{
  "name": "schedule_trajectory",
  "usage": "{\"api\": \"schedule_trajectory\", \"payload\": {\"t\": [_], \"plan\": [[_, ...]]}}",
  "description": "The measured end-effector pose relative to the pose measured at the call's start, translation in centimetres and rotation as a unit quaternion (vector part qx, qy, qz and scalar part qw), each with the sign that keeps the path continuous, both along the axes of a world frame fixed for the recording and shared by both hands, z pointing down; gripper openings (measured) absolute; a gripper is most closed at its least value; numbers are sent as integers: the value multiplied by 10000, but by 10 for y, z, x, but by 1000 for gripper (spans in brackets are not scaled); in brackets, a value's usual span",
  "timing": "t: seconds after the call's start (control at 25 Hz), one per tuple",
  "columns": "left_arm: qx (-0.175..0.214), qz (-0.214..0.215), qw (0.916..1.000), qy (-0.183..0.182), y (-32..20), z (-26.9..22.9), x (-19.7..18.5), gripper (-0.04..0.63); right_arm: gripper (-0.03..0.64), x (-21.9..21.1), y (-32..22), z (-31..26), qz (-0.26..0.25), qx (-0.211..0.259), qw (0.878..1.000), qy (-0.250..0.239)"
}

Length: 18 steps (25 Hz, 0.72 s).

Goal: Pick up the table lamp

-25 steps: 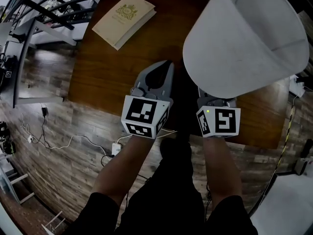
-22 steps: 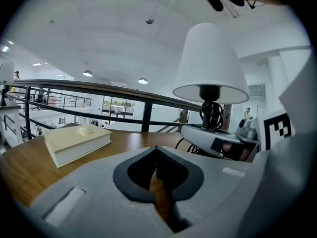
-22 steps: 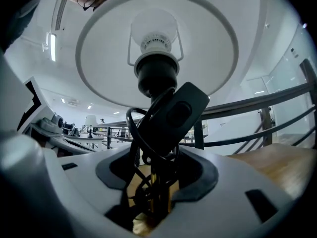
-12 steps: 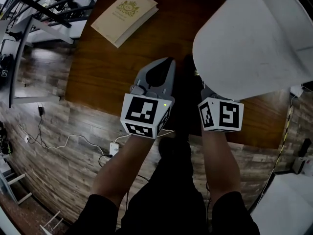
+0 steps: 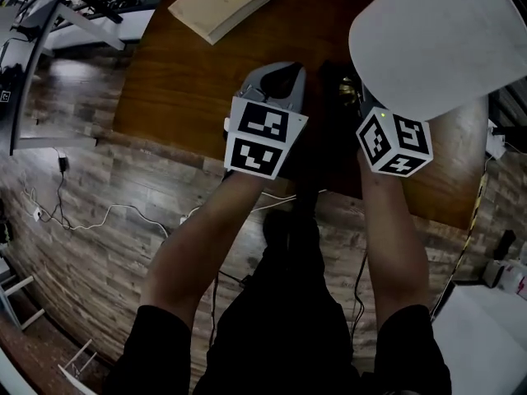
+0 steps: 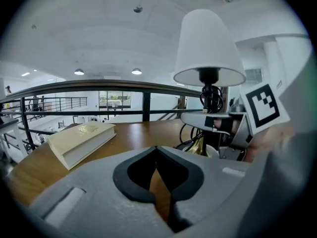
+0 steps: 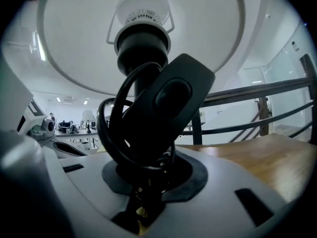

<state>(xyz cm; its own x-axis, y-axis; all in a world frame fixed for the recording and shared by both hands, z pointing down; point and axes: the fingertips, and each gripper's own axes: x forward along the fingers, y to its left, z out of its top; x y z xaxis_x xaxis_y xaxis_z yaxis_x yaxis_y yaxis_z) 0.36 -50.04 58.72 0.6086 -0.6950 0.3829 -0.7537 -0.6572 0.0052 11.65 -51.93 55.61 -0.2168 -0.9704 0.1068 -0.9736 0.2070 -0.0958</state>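
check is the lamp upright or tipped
Upright: the left gripper view shows the lamp standing straight, its shade level on top.

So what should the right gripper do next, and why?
Probably lift gently straight up. The right gripper has just been closing, and its jaws now pinch the lamp by its thin stem, cord bunched alongside. The big shade up top could make it tip.

Table lamp [image 6: 210,90], white conical shade [image 6: 205,43], black cord [image 7: 114,128] round stem, brass base [image 6: 199,148], upright on wooden table [image 6: 133,133]
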Motion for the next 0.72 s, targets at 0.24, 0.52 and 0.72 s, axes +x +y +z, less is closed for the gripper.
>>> {"api": "schedule_trajectory", "payload": {"t": [0.24,0.52,0.72], "plan": [[-129,-44,9999,3,2,1,-7,8,80,-6,0,2,-86,-23,9998,154],[-143,-98,9998,48,0,6,-2,8,57,-7,1,2,-118,-14,9994,320],[-71,-54,9999,66,1,1,12,8,44,-6,1,-2,-182,-139,9992,323]]}}
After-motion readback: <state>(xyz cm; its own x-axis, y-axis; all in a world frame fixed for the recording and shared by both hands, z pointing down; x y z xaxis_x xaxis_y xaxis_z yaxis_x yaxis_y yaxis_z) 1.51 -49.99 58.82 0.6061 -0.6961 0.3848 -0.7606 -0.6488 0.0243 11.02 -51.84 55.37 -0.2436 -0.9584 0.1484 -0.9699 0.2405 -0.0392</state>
